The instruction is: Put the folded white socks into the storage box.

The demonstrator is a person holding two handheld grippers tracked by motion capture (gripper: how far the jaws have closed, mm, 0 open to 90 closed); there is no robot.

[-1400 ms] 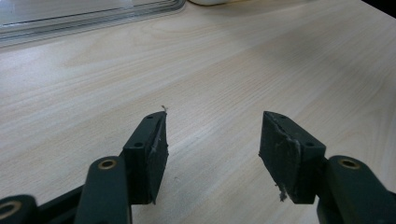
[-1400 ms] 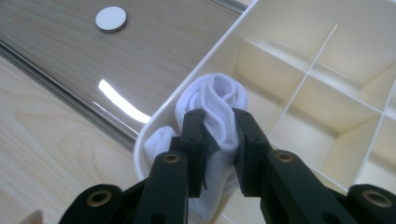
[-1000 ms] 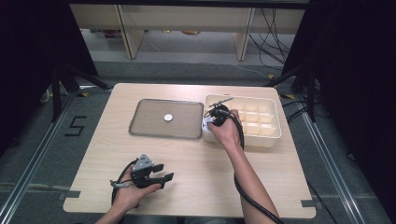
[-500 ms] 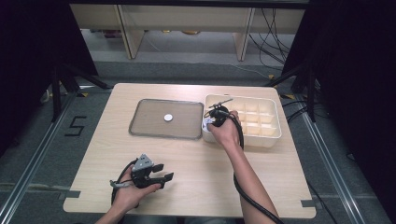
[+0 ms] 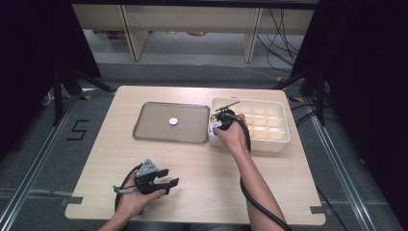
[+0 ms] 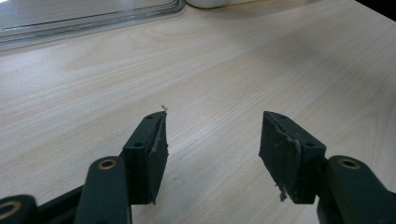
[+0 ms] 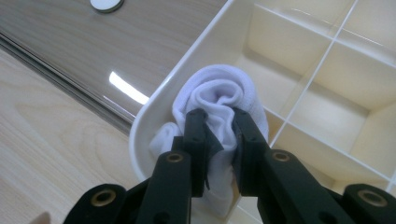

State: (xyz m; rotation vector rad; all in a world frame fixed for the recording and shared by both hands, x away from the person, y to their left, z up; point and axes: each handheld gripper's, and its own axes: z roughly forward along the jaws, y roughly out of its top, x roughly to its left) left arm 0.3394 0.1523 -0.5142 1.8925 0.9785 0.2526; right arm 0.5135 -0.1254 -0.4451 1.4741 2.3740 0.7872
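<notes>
One rolled white sock [image 7: 219,109], soft ribbed knit wound into a bundle with a swirl at its top, sits in the near-left corner compartment of the cream divided box [image 5: 276,139], pressed against the box's corner wall. Right gripper [image 7: 218,122] is clamped on it: both black jaws pinch a fold of the fabric between them, cloth bulging to either side. From the high view the right gripper [image 5: 222,119] reaches in over the box's left end, hand wrapped round its body, forearm running diagonally up from the lower edge, cable trailing along the arm.

Left gripper [image 5: 166,183] rests low over the table [image 5: 202,163] near its front edge, pointing right, held in the left hand. Its jaws stand well apart in the left gripper view [image 6: 212,142], bare wood between them.

Flat grey tray [image 5: 159,130] lies just beside the box on its left; a small white disc [image 5: 173,121] sits near the tray's middle. Remaining box compartments visible look bare. Box wall stands between sock and tray.
</notes>
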